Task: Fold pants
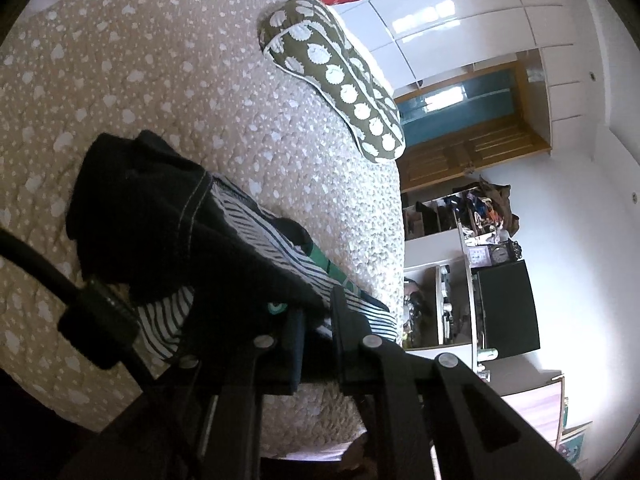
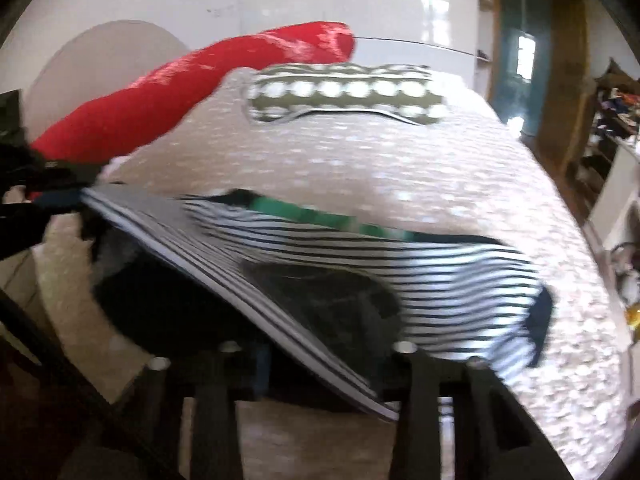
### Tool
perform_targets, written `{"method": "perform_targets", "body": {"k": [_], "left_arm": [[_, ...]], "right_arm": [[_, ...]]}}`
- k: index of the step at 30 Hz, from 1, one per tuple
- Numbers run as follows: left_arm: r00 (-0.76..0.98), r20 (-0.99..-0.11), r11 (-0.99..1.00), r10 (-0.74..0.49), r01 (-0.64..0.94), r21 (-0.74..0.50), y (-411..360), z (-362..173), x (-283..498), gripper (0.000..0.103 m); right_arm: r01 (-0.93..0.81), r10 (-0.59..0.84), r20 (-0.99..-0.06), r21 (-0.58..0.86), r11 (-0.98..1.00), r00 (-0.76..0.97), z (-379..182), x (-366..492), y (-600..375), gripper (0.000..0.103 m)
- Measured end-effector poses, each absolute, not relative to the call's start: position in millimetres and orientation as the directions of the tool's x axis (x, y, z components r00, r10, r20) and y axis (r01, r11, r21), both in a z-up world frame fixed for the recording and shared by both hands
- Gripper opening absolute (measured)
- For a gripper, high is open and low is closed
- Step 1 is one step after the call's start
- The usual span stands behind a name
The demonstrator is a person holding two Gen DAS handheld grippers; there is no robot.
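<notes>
Bedroom setting: a bed covered by a beige quilt (image 1: 168, 60) with white speckles serves as the work surface; white wardrobe doors (image 1: 460, 12) and a cluttered shelf unit (image 1: 472, 216) stand beyond it.

**Position of the work item.** One pair of pants (image 2: 420, 280), striped black and white with dark panels and a green band, is lifted off the quilt and stretched between the two grippers. In the left wrist view a dark portion of the pants (image 1: 160, 216) bunches and drapes toward the quilt.

**Gripper state, left to right.**
- Left gripper (image 1: 316, 316): clenched on the fabric edge; the cloth runs between its two fingers. It also appears at the far left edge of the right wrist view.
- Right gripper (image 2: 320, 364): fabric lies across the gap between its fingers, and the taut edge suggests a pinch, but blur and the draped cloth hide the contact; I cannot tell whether it is clamped.

**Step in hand (judgement).** The garment appears to be held up and spread, before any fold has been laid down.

**Next move (judgement).** Lower the pants flat onto the quilt with both grips level, keeping tension even so that the hanging dark portion does not tuck underneath.

**Count.**
- Pants: one.
- Grippers: two.
- Olive cushion (image 1: 336, 76) with white spots: one.
- Red pillow (image 2: 168, 92): one.
</notes>
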State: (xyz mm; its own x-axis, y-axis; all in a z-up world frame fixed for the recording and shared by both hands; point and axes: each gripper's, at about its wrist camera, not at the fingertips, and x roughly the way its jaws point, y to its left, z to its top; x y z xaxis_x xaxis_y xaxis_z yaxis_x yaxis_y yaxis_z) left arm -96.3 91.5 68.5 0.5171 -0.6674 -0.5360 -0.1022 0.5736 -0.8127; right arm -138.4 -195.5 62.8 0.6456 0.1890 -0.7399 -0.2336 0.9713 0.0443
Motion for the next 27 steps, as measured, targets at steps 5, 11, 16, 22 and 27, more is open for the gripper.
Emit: {"method": "perform_targets", "body": {"k": [5,11,16,22,27], "left_arm": [[0.515,-0.556,0.601,-0.652,-0.096,-0.793,87,74,-86,0.011],[0.534,-0.599,0.666,-0.596,-0.089,-0.741,88,92,-41,0.011],[0.520,-0.677,0.738,-0.521,-0.124,-0.663,88,85,26,0.011],[0.492,-0.707,0.721,-0.508,-0.205,-0.661,107,56,81,0.013],[0.509,-0.685,0.692,-0.522,-0.217,-0.689,124,52,87,0.024]], "right_arm": [[-0.223,0.270,-0.758,0.168,0.960,0.594,77,-126,-224,0.005],[-0.277,0.312,-0.727,0.173,0.945,0.611,125,-82,-220,0.005],[-0.277,0.291,-0.769,0.153,0.949,0.570,120,-10,-206,0.005],[-0.209,0.270,-0.841,0.191,0.959,0.468,84,65,-207,0.048],[-0.181,0.186,-0.838,0.107,0.978,0.512,87,75,-224,0.070]]}}
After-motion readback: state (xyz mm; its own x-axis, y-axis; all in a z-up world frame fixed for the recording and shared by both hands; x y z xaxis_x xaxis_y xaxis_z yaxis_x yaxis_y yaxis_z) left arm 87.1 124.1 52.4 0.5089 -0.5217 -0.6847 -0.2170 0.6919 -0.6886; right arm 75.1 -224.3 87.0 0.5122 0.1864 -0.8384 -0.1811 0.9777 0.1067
